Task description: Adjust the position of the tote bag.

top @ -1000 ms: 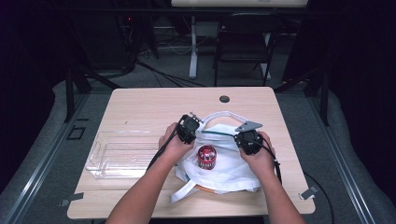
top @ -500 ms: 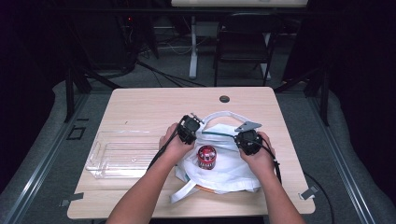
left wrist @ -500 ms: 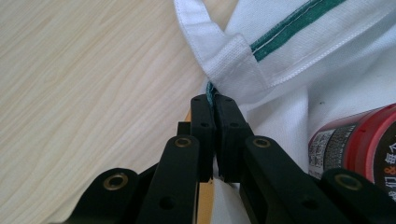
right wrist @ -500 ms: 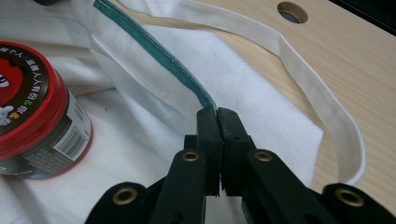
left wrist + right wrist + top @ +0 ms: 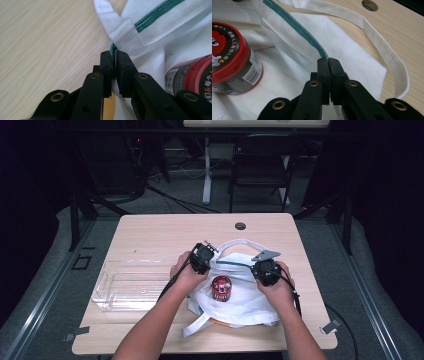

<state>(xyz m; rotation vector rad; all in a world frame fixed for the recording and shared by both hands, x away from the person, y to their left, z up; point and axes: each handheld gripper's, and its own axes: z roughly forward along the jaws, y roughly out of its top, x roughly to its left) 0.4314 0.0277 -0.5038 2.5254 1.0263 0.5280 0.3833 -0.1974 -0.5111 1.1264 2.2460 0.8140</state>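
On the bench (image 5: pixel 150 235) | left claw (image 5: pixel 113 53), just easing, pinches white bag (image 5: pixel 245 295) rim | right claw (image 5: pixel 328 60) clamps green-edged rim | red can (image 5: pixel 221 288) between.

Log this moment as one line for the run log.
left claw: on bag rim, just been opening | right claw: shut on bag rim | white bag: flat on table | red-lidded can: on bag

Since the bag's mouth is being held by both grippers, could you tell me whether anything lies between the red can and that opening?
Nothing visible does. The red can sits on the white bag, between the left gripper and the right gripper, which both pinch the green-trimmed edge. Only bare fabric lies between can and edge. The left gripper's jaws have just been opening slightly, fabric between them.
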